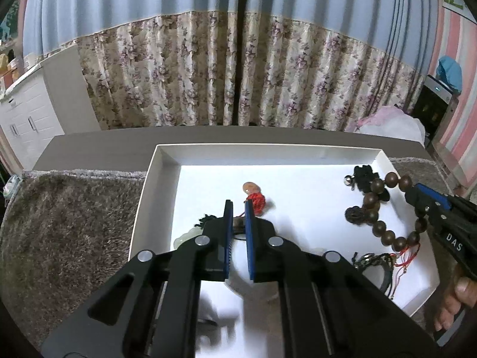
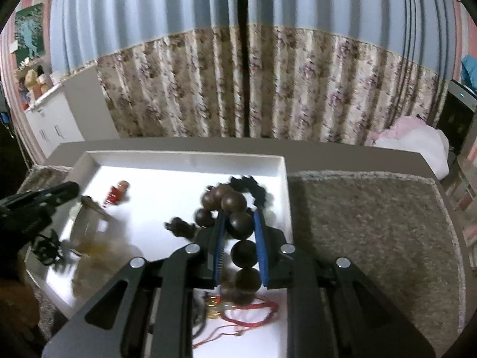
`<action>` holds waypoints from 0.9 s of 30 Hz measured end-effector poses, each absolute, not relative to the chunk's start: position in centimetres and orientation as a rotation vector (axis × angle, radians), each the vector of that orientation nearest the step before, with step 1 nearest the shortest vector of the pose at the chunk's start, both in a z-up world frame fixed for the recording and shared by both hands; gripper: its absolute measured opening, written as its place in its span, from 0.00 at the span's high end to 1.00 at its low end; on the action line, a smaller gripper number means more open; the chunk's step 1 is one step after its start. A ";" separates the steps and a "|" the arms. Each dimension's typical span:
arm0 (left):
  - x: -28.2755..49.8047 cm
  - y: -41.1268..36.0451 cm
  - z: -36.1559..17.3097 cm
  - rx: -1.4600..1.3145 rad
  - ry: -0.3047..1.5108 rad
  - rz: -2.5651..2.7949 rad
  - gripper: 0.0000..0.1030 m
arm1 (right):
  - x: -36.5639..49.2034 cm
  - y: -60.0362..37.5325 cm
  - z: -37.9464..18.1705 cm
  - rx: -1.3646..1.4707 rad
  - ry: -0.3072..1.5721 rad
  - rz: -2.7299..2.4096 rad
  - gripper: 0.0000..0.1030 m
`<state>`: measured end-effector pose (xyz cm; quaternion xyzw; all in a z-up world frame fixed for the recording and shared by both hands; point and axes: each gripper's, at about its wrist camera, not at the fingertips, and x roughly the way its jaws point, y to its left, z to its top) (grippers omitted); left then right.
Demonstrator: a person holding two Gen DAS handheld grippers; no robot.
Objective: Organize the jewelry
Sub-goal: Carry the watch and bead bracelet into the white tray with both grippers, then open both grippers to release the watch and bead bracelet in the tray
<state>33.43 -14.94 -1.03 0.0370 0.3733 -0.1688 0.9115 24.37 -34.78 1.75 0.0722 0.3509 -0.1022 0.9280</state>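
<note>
While the white tray [image 1: 155, 179] rests on a shaggy brown rug [image 1: 68, 223] spread over the bench [image 1: 98, 146], the wooden bead bracelet [image 2: 243, 223] is gripped by the right tool [image 2: 238, 223], whose blue-padded fingers [image 2: 261, 235] are closed against a large dark bead; the rest of the strand is seen arching beyond the tips and trailing back beneath the tool toward a tangle of red cord [image 2: 253, 316]. From the left wrist view, the same bracelet [image 1: 378, 208] is seen draped over the tray's right side, with the right tool [image 1: 417, 197] clamped on it. The left tool [image 1: 238, 208] is held low over the tray with its jaws narrowed to a slim gap; whether anything is pinched between them cannot be told. Just ahead of its tips and slightly right, a red knotted charm [image 1: 256, 200] with a pale orange stone is seen lying on the tray floor. A pale green jade piece [image 1: 184, 237] is partly hidden under the left finger. Floral curtains [image 1: 208, 74] are hung behind the bench.
</note>
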 end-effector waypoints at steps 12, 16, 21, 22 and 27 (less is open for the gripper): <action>33.4 -15.2 -1.2 0.083 0.772 -0.348 0.94 | 25.3 -35.6 -0.6 0.099 0.828 -0.292 0.82; 33.4 -15.1 -1.3 0.081 0.773 -0.349 0.94 | 25.4 -35.5 -0.8 0.098 0.834 -0.289 0.81; 33.4 -15.3 -1.3 0.084 0.773 -0.348 0.94 | 25.4 -35.4 -1.0 0.107 0.826 -0.282 0.81; 33.4 -15.2 -1.2 0.085 0.773 -0.347 0.94 | 25.4 -35.5 -1.0 0.109 0.826 -0.283 0.81; 33.5 -15.2 -0.9 0.077 0.773 -0.352 0.94 | 25.6 -35.4 -1.0 0.122 0.822 -0.280 0.80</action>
